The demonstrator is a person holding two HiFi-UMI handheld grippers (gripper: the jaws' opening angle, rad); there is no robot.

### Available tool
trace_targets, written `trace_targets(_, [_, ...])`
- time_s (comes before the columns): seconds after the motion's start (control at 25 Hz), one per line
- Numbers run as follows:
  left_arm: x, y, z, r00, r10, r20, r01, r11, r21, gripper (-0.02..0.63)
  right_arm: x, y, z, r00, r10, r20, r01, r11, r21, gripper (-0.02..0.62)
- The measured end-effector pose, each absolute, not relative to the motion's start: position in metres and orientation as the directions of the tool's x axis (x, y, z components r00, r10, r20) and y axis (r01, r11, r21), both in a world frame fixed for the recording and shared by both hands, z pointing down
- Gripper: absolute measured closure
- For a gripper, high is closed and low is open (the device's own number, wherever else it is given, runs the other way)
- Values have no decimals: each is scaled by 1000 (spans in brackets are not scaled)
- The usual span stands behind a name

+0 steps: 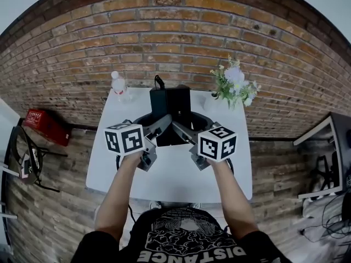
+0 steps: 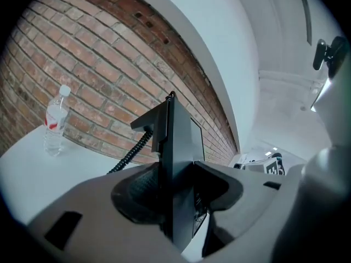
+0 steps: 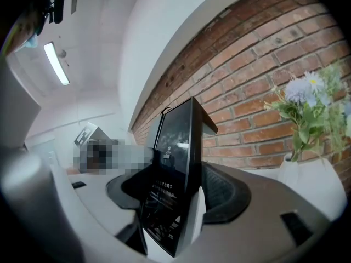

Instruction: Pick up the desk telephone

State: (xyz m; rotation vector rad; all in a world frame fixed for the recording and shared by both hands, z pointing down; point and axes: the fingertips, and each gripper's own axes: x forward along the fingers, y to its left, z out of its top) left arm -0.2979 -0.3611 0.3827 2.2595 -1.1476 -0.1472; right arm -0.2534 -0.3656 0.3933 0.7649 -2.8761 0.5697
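Note:
The black desk telephone (image 1: pixel 171 111) hangs over the white table (image 1: pixel 170 182), gripped from both sides. My left gripper (image 1: pixel 160 126) is shut on its left edge and my right gripper (image 1: pixel 182 127) is shut on its right edge. In the left gripper view the telephone (image 2: pixel 178 158) stands edge-on between the jaws of the left gripper (image 2: pixel 176 193), and its coiled cord (image 2: pixel 131 149) trails down to the left. In the right gripper view the telephone's glossy face (image 3: pixel 173 163) sits between the jaws of the right gripper (image 3: pixel 178 199).
A water bottle (image 1: pixel 118 85) stands at the table's back left and a white vase of flowers (image 1: pixel 235 84) at the back right, against the brick wall. A red case (image 1: pixel 46 125) lies on the floor to the left. Another desk (image 1: pixel 329 147) stands to the right.

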Motion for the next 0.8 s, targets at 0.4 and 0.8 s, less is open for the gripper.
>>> trace_targets(0.4, [-309,-353,319,585,-805,94,-751,-495,437,410,-266,-361,333,-889,-450,86,-456,853,-255,324])
trace_targets(0.8, [-325,-342,289,555,-831,46,-782,-501,372,410,-283,-353,304,-906,-423,27,-420,886,-196,324])
